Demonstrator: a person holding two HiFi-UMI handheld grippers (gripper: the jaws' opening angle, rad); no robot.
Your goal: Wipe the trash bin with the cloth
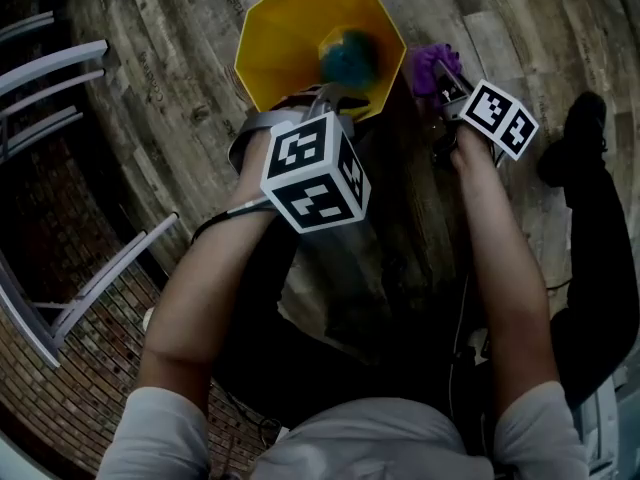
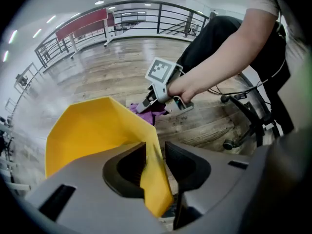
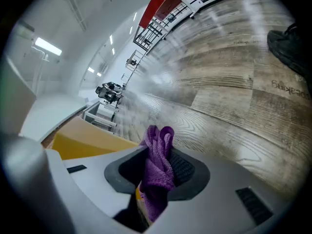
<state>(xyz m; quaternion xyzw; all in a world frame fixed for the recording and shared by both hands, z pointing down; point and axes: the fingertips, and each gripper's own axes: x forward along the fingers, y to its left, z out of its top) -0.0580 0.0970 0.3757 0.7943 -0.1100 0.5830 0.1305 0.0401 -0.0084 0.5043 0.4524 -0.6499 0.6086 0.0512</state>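
Stretching beneath bin, rail-edged plank floor — left gripper spread astride rim, right gripper pinching cloth.

The head camera looks steeply down. Left tool and right tool cameras sit close; all share the trash bin.

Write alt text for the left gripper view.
The wall of a yellow bin stands between the open jaws of the left gripper, with a gap on one side. Beyond, the right gripper holds a purple cloth above wood floor.

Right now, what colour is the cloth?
The cloth is purple; the right gripper view shows it best.
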